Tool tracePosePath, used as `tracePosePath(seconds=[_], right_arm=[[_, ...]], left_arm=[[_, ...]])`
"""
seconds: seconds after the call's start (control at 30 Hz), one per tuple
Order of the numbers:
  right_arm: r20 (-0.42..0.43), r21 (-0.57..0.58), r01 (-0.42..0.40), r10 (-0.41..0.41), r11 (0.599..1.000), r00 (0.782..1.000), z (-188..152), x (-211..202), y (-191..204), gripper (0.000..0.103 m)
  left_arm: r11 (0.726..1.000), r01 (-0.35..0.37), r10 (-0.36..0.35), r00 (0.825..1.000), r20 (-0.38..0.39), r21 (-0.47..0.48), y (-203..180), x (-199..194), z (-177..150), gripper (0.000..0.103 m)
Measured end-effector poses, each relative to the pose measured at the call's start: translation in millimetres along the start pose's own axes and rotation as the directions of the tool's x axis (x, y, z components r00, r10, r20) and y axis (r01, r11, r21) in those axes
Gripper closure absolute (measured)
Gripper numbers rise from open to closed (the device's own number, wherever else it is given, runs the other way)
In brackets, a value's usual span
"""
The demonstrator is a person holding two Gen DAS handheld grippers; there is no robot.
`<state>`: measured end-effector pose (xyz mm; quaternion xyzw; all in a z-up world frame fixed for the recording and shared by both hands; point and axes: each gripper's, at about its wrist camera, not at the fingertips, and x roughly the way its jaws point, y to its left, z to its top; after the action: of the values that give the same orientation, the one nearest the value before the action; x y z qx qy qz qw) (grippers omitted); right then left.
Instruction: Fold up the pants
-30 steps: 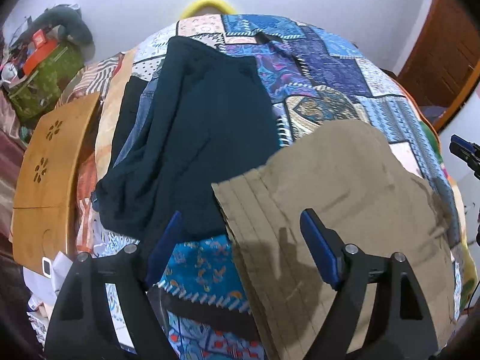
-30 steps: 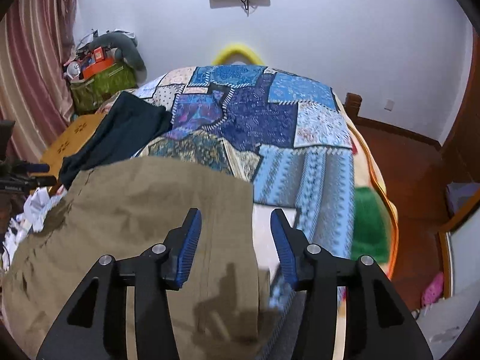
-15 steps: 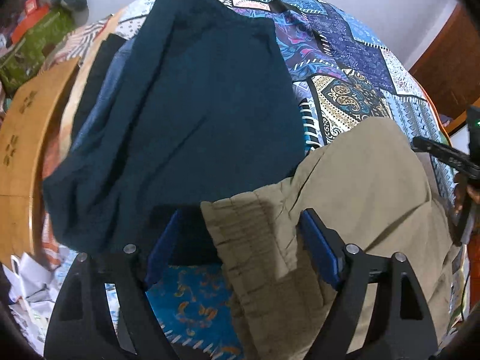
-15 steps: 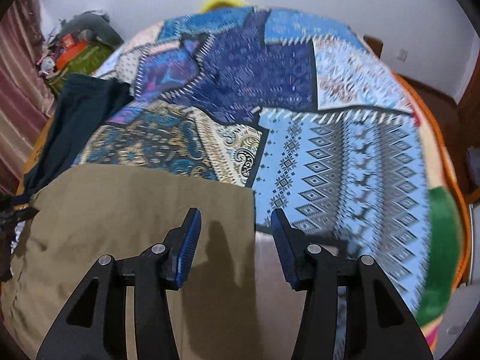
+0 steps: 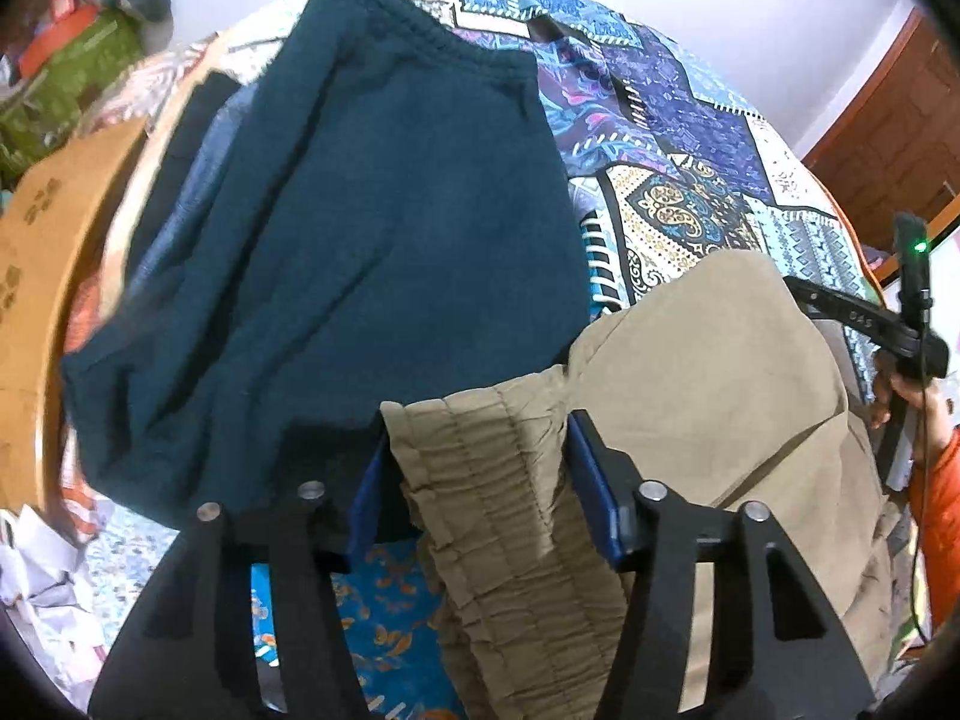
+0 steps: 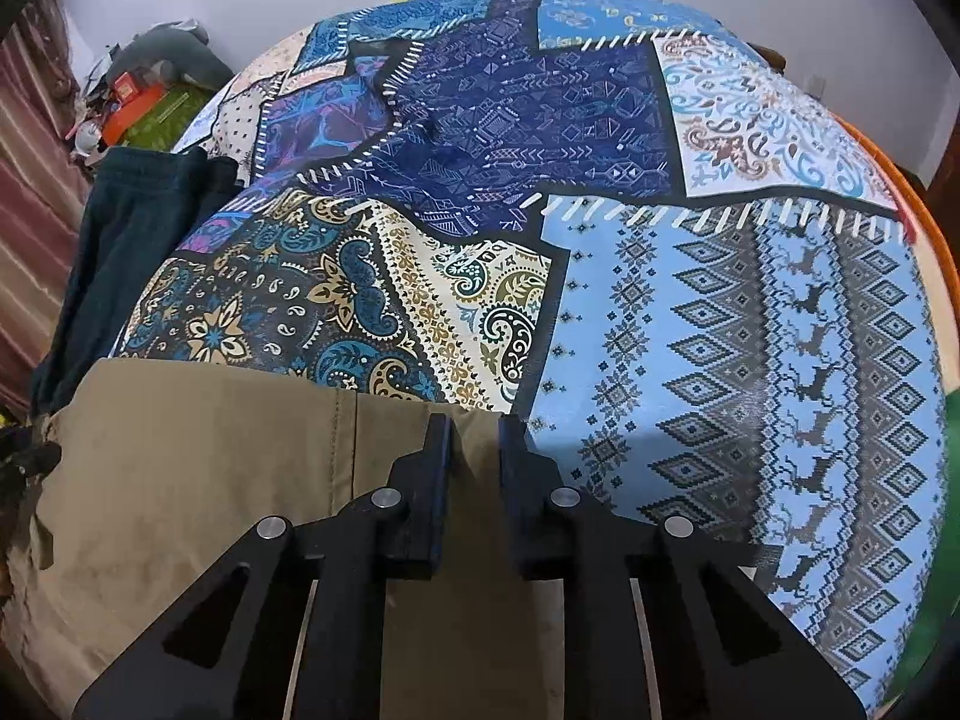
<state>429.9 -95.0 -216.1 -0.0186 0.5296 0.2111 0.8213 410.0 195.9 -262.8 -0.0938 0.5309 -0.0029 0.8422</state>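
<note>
On a bed spread with a patchwork quilt [image 6: 600,138], both grippers have dropped onto the khaki pants [image 5: 708,360] within the last second. The right gripper [image 6: 474,438], whose fingers stood well apart half a second ago over the pants' far corner, has drawn them together on that edge, only a thin fold of khaki showing between the pads. The left gripper [image 5: 474,450] has come down over the gathered waistband [image 5: 492,480]; its fingers now bracket the elastic, narrower than before, though whether they truly pinch the cloth cannot be told. Judged from this, the grasp phase is ending and a lift-and-fold looks next. The left view alone shows the dark teal garment [image 5: 360,210] lying just beside the waistband — and the right tool in the person's hand at the far end; the right view alone shows the clamped corner.
</note>
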Motion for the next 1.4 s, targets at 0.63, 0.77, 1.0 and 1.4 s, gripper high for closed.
tracePosePath(seconds=[0.63, 0.77, 1.0, 1.4], right_arm=[[0.384, -0.097, 0.09, -0.046, 0.991, 0.922, 41.9, -192.9, 46.7, 0.097], [0.399, -0.1, 0.07, -0.025, 0.992, 0.917, 14.2, -215.8, 50.7, 0.097], [0.396, -0.098, 0.044, -0.002, 0.994, 0.918, -42.0, -242.7, 47.9, 0.097], [0.34, -0.076, 0.018, 0.009, 0.997, 0.94, -149.2, -257.8, 46.8, 0.097]], left_arm=[[0.985, -0.128, 0.096, 0.962, 0.255, 0.114, -40.6, -144.3, 15.8, 0.054], [0.984, -0.124, 0.087, 0.963, 0.255, 0.132, -45.5, -156.6, -3.1, 0.054], [0.981, -0.094, 0.052, 0.97, 0.238, 0.168, -56.0, -175.3, -55.2, 0.054], [0.973, -0.102, 0.057, 0.975, 0.213, 0.208, -70.8, -185.4, -144.1, 0.053]])
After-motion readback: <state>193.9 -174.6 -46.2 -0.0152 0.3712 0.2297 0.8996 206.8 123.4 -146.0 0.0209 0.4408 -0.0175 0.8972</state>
